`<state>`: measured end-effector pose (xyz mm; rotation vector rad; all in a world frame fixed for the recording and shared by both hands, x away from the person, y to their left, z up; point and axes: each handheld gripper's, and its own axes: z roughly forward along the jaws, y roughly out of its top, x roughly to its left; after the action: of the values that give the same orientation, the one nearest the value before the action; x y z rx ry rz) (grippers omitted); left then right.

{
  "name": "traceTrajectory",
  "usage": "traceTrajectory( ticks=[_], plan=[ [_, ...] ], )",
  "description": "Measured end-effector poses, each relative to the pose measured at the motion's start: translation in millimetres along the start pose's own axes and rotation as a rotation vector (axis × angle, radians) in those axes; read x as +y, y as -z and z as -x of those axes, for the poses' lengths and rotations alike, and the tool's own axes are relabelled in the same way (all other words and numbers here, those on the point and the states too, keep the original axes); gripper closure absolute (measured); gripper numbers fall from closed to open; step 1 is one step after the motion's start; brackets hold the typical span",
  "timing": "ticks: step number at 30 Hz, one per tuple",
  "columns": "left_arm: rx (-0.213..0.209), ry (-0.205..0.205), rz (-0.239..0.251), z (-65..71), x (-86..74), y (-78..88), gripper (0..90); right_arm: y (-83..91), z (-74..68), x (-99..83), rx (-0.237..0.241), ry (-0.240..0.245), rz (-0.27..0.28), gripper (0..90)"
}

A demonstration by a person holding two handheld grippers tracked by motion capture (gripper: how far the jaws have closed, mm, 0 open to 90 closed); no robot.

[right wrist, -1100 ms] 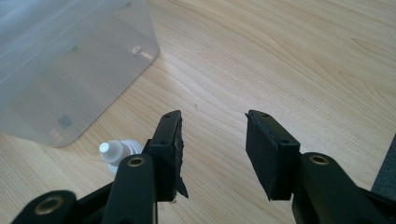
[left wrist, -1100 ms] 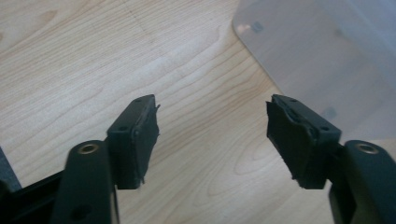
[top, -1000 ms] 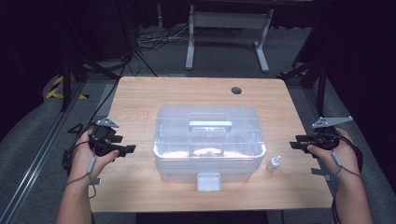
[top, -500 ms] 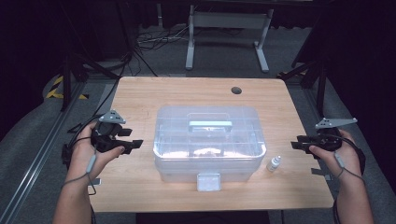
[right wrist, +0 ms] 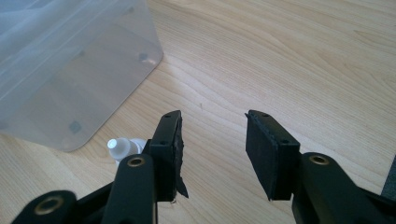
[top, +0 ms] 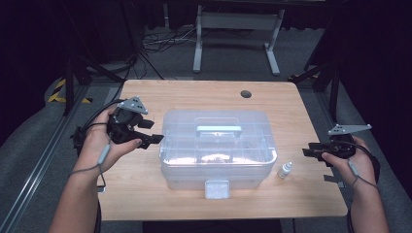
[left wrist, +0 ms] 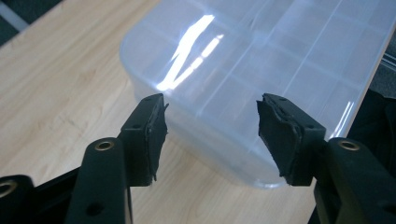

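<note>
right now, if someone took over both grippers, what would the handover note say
Left gripper: open, nothing between the jaws, which have just been closing a little; raised beside the left end of the clear plastic box.
Right gripper: open, empty, near the table's right edge.
Small white bottle: on the table by the box's front right corner.
Done: nothing gripped, lid shut.
Left: seemingly opening the box and handling the bottle.

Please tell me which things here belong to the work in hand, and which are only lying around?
Part of the work:
- clear plastic box, lid closed, in the middle of the table
- small white bottle beside the box
- left gripper, open, near the box
- right gripper, open, near the bottle

Only lying around:
- metal stand behind the table
- cables on the floor
</note>
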<state>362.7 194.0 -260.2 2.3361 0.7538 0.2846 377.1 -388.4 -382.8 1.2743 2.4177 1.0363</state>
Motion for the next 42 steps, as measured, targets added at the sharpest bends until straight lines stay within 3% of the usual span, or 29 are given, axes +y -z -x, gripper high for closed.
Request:
traceTrajectory(
  ticks=[6,9,19,26,37,42],
  plan=[
    [-0.02,-0.058,0.037,9.9,20.1,-2.7,39.9,2.5,0.4,-3.6,-0.001,-0.01,0.006,56.9],
    [-0.041,-0.111,0.047,14.3,31.6,-9.2,40.4,5.1,1.0,-6.6,-0.003,-0.011,0.008,56.9],
    [-0.069,-0.179,0.045,18.3,61.7,-35.9,36.3,10.7,-0.2,-14.7,-0.005,-0.021,0.014,56.2],
    [-0.123,-0.224,0.037,28.1,71.6,-59.1,36.5,13.6,-1.4,-21.0,-0.01,-0.029,0.011,55.9],
    [-0.149,-0.257,0.015,33.2,74.6,-86.6,39.5,14.8,-3.1,-24.9,-0.009,-0.031,0.009,55.9],
    [-0.148,-0.258,-0.002,33.6,71.8,-93.7,46.0,11.9,-5.1,-23.7,-0.003,-0.026,0.002,55.9]
  ],
)
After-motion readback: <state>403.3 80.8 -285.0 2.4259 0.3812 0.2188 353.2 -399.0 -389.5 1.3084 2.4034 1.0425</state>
